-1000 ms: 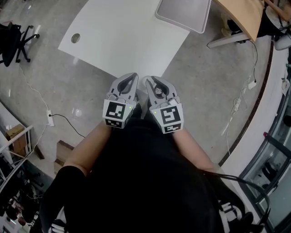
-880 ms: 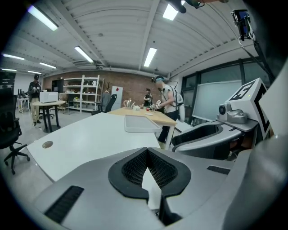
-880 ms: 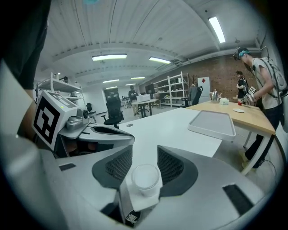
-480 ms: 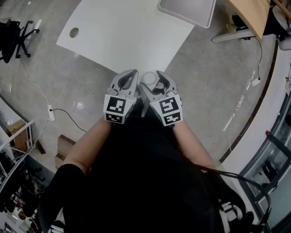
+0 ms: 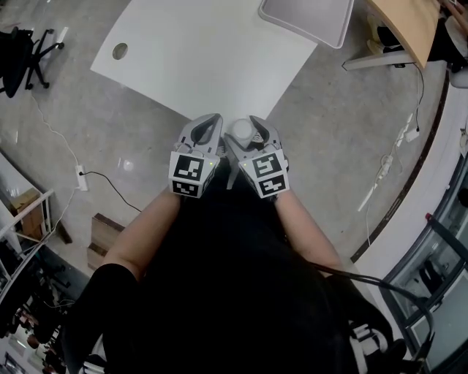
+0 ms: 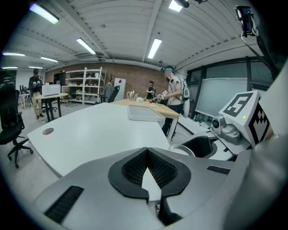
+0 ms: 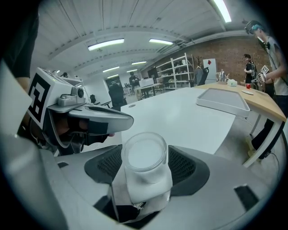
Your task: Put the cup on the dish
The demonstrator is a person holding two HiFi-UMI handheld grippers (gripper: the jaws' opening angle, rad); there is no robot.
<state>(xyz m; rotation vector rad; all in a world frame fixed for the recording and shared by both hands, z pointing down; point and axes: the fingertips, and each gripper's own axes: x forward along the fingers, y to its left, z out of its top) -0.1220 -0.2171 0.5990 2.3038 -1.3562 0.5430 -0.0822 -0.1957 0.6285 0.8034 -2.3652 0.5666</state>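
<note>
Evidently the right hand-held gripper (image 7: pixel 144 150) stands at its widest, its jaws having just been opening, with the cup (image 7: pixel 146 177) upright between its two black meshed pads (image 7: pixel 104 165); the pads sit close on either side of the rim, yet I judge that they do not press on it. The left hand-held gripper (image 6: pixel 146 155) is just beside it, tips together and empty.

The cup is small, frosted and translucent, seemingly thin plastic; it should be very light, so a gentle squeeze ought to carry it. The wall probably flexes, and a hard clamp could buckle it or pop it out; the smooth side looks slippery against anything but the mesh. The best hold is likely across the body just under the rim, pads square to it, mouth kept upward.

In the head view the cup sits at the near corner of the white bench (image 5: pixel 205 51); what bears it there I cannot tell. A grey tray (image 5: pixel 307 18) lies at the bench's far right corner; no plain dish shows.
</note>
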